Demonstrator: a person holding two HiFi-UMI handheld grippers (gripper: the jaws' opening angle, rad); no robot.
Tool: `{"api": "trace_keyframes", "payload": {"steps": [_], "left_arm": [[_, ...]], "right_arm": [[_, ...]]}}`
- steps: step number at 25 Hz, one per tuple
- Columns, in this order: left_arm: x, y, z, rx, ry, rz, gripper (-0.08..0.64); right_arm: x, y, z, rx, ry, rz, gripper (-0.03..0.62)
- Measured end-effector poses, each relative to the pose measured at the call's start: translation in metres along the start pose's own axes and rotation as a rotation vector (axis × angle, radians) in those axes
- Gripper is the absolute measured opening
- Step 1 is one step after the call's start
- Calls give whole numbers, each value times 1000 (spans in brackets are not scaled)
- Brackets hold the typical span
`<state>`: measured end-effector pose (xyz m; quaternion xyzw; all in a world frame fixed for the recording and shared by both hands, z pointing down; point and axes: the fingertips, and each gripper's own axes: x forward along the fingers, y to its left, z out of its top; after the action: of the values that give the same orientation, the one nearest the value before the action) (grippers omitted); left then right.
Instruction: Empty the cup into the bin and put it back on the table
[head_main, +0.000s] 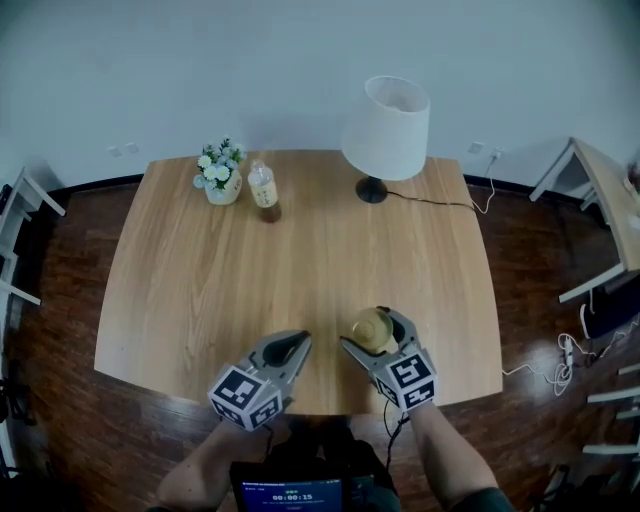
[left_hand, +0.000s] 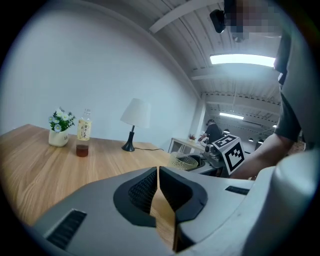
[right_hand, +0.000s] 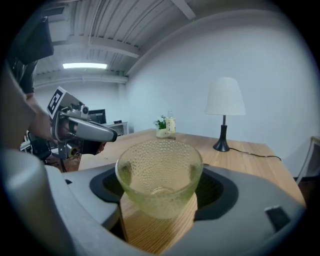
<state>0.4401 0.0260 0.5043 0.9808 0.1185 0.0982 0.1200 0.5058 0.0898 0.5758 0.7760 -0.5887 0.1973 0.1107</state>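
Observation:
A dimpled yellow-green glass cup (head_main: 374, 332) is clamped between the jaws of my right gripper (head_main: 365, 325) over the near edge of the wooden table (head_main: 300, 260). In the right gripper view the cup (right_hand: 159, 170) stands upright, both pads press on its sides, and it looks empty. My left gripper (head_main: 298, 342) hovers just to its left, jaws shut with nothing between them; in the left gripper view its pads (left_hand: 145, 192) meet. The cup (left_hand: 184, 161) also shows there, off to the right. No bin is in view.
At the table's far side stand a white lamp (head_main: 388, 130) with a cable (head_main: 440, 203), a small bottle (head_main: 264, 190) and a pot of flowers (head_main: 221, 178). A light desk (head_main: 600, 200) stands at the right. Dark wood floor surrounds the table.

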Motion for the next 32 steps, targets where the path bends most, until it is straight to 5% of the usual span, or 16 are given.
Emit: {"api": "trace_keyframes", "payload": {"steps": [9,32], "left_arm": [[-15,-18,41,48,-65,-16,2],[-59,-33,115,163,-195,15,2]], "right_arm": [[-35,0,55,50,-80,-8,400],[-72,29,142,-41,-126,50,399]]}}
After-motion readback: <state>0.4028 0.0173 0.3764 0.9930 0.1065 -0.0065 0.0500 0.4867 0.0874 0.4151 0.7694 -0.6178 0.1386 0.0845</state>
